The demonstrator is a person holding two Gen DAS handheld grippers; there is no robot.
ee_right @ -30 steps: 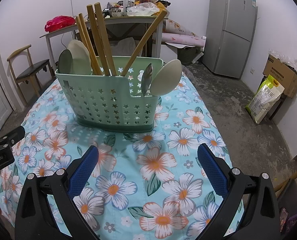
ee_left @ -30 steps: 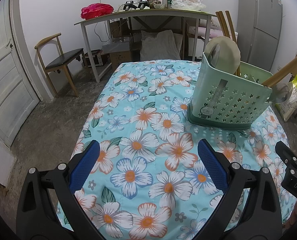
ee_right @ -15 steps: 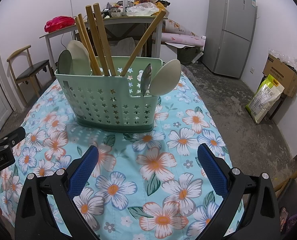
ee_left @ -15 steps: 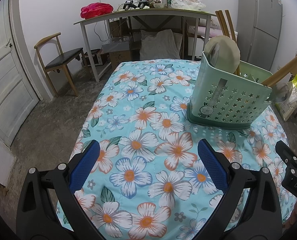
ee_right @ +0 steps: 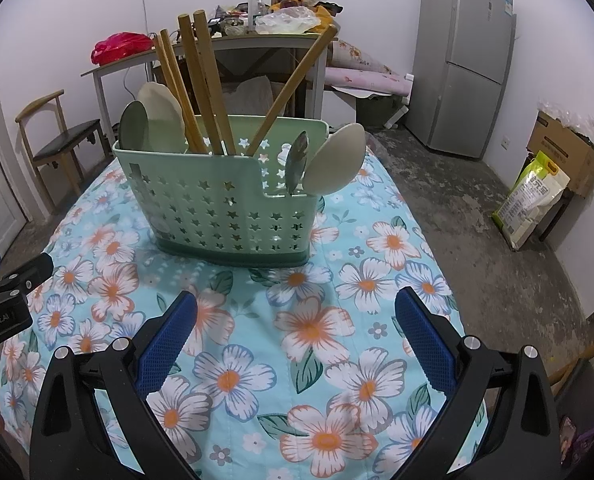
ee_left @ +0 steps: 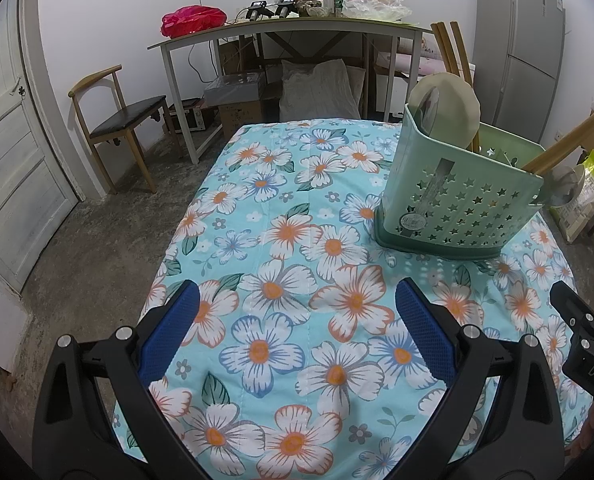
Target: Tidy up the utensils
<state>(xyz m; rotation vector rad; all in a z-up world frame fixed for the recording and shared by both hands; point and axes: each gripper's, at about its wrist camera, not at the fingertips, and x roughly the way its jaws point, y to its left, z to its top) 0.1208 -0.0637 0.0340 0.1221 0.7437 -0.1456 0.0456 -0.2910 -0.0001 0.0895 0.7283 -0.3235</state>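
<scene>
A green star-holed utensil caddy [ee_right: 225, 204] stands on the floral tablecloth [ee_right: 317, 332]. It also shows in the left wrist view [ee_left: 457, 196] at the right. It holds wooden chopsticks [ee_right: 201, 80], pale spoons [ee_right: 337, 164] and metal spoons [ee_right: 297, 160]. My right gripper [ee_right: 295, 344] is open and empty, above the cloth in front of the caddy. My left gripper [ee_left: 297, 336] is open and empty, above the cloth left of the caddy.
A cluttered side table [ee_left: 289, 28] and a wooden chair [ee_left: 117, 116] stand beyond the table. A grey fridge [ee_right: 465, 60] is at the back right. Cardboard box and a sack [ee_right: 533, 196] sit on the floor right.
</scene>
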